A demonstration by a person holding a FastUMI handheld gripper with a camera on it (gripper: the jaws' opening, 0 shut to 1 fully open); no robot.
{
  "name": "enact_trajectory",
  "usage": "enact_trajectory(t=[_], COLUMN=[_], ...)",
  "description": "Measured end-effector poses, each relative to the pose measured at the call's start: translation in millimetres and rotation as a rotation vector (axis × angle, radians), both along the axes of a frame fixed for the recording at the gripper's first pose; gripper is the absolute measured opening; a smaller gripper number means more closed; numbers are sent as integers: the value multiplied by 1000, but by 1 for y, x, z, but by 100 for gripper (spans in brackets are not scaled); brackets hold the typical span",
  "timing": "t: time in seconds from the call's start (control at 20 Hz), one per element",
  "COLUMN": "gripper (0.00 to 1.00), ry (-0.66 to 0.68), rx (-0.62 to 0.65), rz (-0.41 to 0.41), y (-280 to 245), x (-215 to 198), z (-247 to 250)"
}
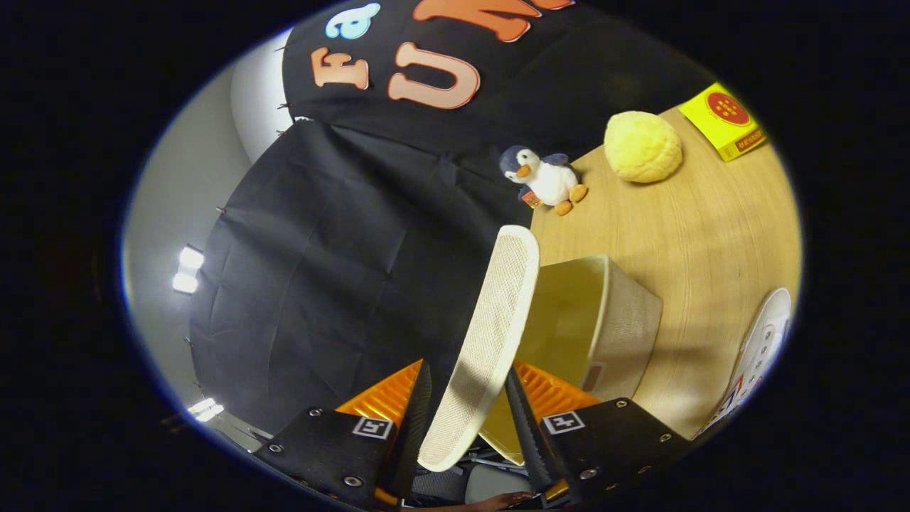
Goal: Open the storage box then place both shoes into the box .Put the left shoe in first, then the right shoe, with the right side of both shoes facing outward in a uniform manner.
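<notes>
A: Lid [490,341] sits between the fingers of the gripper [466,419], edge-on, both fingers pressed on it, one per face. Storage box [604,320] just ahead, to the right of the lid, mouth open, nothing visible inside

B: Lid free of the box?

A: Can't tell. Lower edge runs down behind the fingers, hinge or contact point is hidden. Judging by that, the step is opening the box, nearly done

B: How to finish it clean?

A: Keep the clamp near the lid's end, swing it well away from the mouth so it doesn't block the shoe path. Mesh face looks grippy, slip risk seems low. Don't drag the box, it looks light

B: Shoes?

A: One white shoe [761,355] on the table, well right of the fingers, past the box. Can't tell left or right from here

B: Surface, room?

A: Wooden table [697,235], flat, pale grain. Beyond the box: toy penguin [544,178], yellow plush ball [642,146], yellow carton [721,121] farther off, all well apart from the box. Black cloth wall [341,270] left of the fingers, bright lamp [186,270] past it
</notes>
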State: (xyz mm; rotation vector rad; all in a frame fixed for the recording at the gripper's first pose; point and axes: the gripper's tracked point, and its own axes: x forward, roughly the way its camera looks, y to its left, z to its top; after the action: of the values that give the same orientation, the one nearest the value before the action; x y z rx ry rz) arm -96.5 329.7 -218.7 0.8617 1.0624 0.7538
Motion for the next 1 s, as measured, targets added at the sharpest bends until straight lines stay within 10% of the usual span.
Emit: enact_trajectory(t=[0.4,1.0], gripper=[19,19], ry=[-105,-105], rx=[19,9], rz=[-1,75], y=[76,237], x=[19,32], z=[58,39])
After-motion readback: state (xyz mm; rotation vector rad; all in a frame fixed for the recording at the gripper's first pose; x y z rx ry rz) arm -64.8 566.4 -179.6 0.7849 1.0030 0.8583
